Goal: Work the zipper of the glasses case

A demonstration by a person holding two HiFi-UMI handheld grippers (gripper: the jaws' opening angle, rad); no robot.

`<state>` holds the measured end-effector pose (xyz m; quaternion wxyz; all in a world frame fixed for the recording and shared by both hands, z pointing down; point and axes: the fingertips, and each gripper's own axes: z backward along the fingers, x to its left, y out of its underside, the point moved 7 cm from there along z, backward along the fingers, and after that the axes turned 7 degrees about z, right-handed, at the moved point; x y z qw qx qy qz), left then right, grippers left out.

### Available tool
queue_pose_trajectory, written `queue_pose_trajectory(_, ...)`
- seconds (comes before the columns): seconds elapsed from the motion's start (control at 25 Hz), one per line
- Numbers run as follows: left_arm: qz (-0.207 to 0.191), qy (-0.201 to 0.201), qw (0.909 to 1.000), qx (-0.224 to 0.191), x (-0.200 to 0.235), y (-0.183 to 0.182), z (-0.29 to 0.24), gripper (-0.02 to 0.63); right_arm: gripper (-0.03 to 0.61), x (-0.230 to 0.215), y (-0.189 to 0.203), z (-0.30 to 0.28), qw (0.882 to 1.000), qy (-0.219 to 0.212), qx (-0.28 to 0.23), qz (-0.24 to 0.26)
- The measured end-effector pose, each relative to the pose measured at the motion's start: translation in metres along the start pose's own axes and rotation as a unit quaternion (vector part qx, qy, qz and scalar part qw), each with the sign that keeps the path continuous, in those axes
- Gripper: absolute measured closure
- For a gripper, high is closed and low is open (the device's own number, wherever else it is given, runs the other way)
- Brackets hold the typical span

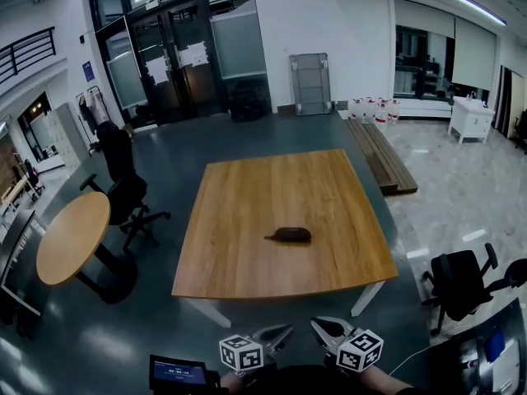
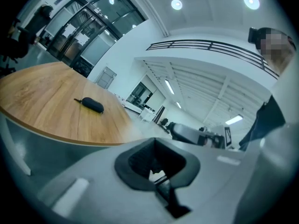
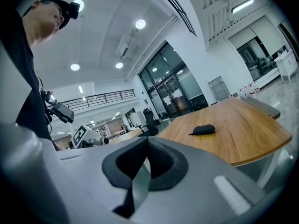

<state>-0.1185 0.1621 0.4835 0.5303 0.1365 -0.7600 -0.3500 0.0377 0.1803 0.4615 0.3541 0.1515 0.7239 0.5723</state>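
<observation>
Two grippers hang low before us, well short of the table. Our left gripper [image 1: 278, 336] has its jaws pressed together on nothing. Beyond it, the glasses case [image 1: 290, 234] lies flat near the middle of the wooden table [image 1: 247, 188], with a thin pull [image 1: 270, 238] sticking out of its left end. We judge the case light, fairly stiff and apt to slide on the wood, so one gripper should pin the body while the other pinches that pull. Our right gripper [image 1: 329, 332] is likewise closed and empty. Only the head view shows the whole tabletop; only the gripper views show the pads meeting.
</observation>
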Motion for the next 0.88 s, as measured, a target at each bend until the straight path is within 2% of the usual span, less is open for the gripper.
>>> queue_pose_trajectory(0.88,0.007,-0.001,1.0,-0.002,0.0003,0.0057,0.0053,0.615,0.574,0.0069,0.0046,-0.0017,1.0,-0.009,0.004,0.006)
